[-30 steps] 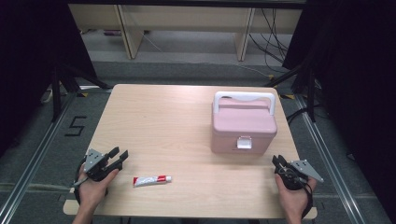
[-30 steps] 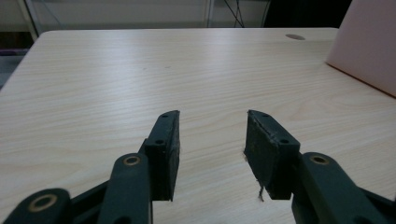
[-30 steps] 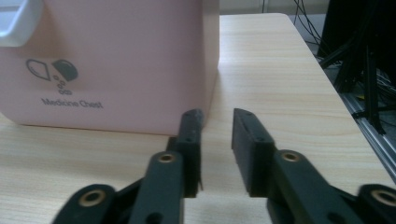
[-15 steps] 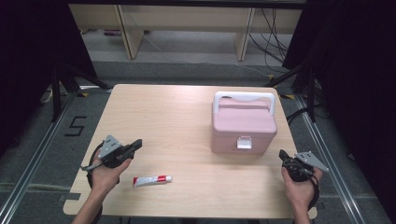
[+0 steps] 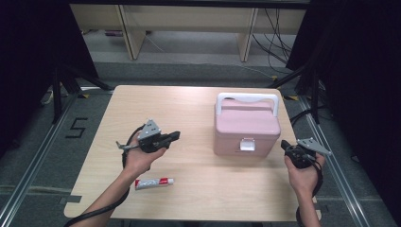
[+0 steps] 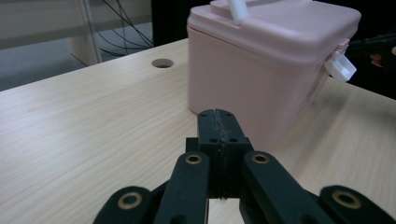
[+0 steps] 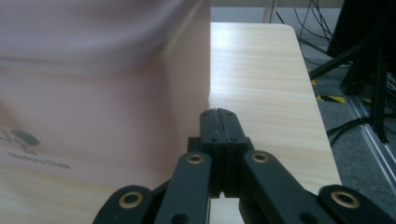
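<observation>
High view gives me the pale wood worktop (image 5: 198, 109) with rounded corners, standing on grey flooring with metal rails on both sides. A "5" is marked in black on the floor off the left edge. Beyond the far edge I see light wooden shelving legs and loose black cables, with black curtains to either side.

The pink box (image 5: 247, 127) sits near the right edge, lid down, with its white handle (image 5: 246, 99) lying toward the far side and its white latch (image 5: 246, 144) facing the near edge. In the right gripper view its side carries a small grey logo and a line of print, too blurred for me to read.

My left gripper (image 5: 174, 136) hangs over the left half of the worktop, pointing at the box, jaws pressed together on nothing. My right gripper (image 5: 285, 145) is just beside the box's near right corner, jaws likewise together and empty.

A small tube (image 5: 153, 182) with a red and white label lies near the near edge, just beside my left forearm; its writing is too small to read. The left gripper view shows a round hole (image 6: 162, 63) in the worktop.
</observation>
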`<state>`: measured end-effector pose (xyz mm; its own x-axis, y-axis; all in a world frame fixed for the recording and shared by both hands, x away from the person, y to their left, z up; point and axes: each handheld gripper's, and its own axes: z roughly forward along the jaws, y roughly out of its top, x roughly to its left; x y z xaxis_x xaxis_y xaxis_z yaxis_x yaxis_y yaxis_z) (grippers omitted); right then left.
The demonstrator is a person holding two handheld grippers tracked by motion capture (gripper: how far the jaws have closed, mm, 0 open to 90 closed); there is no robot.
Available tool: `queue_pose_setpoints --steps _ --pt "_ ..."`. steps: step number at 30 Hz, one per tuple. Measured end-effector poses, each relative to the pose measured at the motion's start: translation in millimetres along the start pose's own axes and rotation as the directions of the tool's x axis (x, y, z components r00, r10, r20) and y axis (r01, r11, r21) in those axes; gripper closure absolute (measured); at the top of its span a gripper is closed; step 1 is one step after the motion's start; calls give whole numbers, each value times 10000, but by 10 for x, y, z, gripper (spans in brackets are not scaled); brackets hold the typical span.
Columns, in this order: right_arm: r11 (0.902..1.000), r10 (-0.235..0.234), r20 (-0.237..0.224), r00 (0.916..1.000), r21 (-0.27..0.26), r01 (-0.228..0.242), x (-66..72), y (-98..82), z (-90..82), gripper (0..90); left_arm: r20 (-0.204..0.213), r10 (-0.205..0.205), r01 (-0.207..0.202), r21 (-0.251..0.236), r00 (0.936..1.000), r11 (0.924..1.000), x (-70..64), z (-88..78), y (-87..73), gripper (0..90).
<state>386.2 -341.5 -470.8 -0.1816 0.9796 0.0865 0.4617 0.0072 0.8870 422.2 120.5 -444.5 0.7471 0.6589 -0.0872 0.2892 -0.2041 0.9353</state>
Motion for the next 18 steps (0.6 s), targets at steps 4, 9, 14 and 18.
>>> queue_pose_setpoints --steps 4,9,14,18 --pt "9999 -122 -207 9997 69 123 3 70 58 900 372 50 -61 316 9993 9995 -87 231 54 897" --pt "10000 -93 -460 9989 -14 92 -1 114 115 900 634 79 -109 466 9980 9989 -172 516 109 897" --pt "9988 -484 -542 9974 -92 480 -44 157 149 900 628 279 -326 744 9976 9967 -201 741 170 897" --pt "9997 -232 -531 9983 81 237 -23 157 152 900 727 245 -299 732 9971 9969 -219 845 198 898"
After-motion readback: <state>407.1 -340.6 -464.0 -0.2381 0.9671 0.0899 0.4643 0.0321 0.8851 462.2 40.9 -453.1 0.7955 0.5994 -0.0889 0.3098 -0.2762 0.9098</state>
